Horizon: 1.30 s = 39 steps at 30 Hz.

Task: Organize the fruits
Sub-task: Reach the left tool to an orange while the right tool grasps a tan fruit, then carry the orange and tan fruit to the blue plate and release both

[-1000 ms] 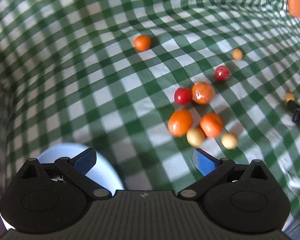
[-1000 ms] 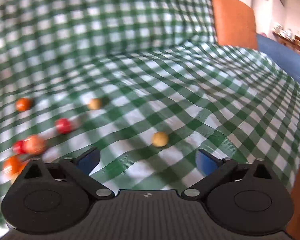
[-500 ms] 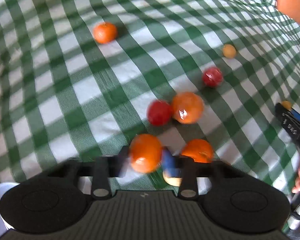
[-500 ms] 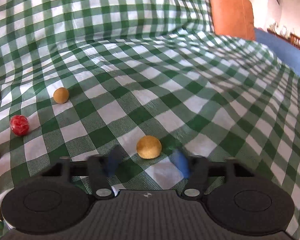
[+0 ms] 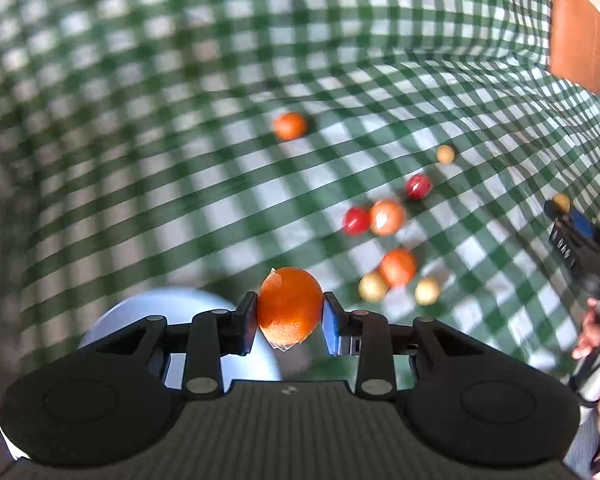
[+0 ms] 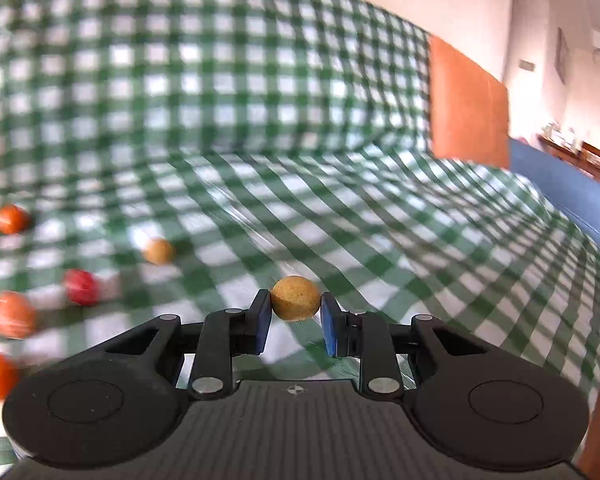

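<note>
My left gripper (image 5: 290, 316) is shut on an orange fruit (image 5: 290, 304) and holds it above the green checked cloth (image 5: 140, 160), just right of a pale blue bowl (image 5: 172, 312). My right gripper (image 6: 295, 312) is shut on a small tan round fruit (image 6: 295, 298), lifted off the cloth; it shows at the right edge of the left wrist view (image 5: 567, 216). Loose fruit lies on the cloth: oranges (image 5: 397, 267) (image 5: 385, 217) (image 5: 290, 125), red fruits (image 5: 355, 221) (image 5: 418, 186) and tan ones (image 5: 373, 287) (image 5: 427, 291) (image 5: 445, 154).
An orange cushion (image 6: 465, 104) stands at the back right with a blue seat (image 6: 559, 184) beyond it. The cloth rises into a fold behind the fruit. A person's hand (image 5: 591, 332) holds the right gripper's handle.
Both grippers went from open to closed, each on a fruit, and lifted it off the cloth. The left one drew back toward the blue bowl.
</note>
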Tool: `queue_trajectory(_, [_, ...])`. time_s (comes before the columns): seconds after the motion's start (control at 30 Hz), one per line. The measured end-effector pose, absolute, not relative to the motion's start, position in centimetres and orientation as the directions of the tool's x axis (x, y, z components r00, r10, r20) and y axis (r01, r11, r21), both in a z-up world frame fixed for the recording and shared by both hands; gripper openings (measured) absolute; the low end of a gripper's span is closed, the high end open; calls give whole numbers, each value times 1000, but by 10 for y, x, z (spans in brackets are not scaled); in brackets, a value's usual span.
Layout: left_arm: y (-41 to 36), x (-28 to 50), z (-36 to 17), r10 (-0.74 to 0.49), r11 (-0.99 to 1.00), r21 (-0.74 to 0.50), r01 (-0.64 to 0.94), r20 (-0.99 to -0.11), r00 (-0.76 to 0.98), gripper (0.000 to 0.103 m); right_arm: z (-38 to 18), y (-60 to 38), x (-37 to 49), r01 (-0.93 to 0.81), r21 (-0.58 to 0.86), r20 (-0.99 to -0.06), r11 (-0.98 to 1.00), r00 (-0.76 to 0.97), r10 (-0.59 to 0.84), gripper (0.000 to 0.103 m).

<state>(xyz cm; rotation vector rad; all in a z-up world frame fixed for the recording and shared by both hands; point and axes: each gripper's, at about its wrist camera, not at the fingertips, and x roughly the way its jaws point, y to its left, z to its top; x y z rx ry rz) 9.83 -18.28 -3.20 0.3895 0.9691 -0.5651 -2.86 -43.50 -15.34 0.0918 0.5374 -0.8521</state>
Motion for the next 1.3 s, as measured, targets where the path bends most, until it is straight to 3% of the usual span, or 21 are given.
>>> queue_trajectory(0.27, [-49,8,6,-128,869,136,476,-867,482,37,-64,-292,-79,403,73,-496,912,808,-317,28])
queue_trajectory(0.4, [2,-30,12,-111,894,125,430,-869,483,37,-46,-211,-111,226,153,-527,962,842,-114,28])
queue_trajectory(0.57, [44,-65,19,-143,915,82,395,-850,508,37,-35,-130,-145,39,127,-550,991,834,38,28])
queue_trajectory(0.97, [71,-81,16,-218,916,15,400,-820,530,37,12,-66,-167,-44,-5,-582,999,813,32,28])
queue_trajectory(1.3, [77,-65,16,-230,924,-10,383,-814,534,37,2,-71,-145,-63,-36,-617,997,786,27,28])
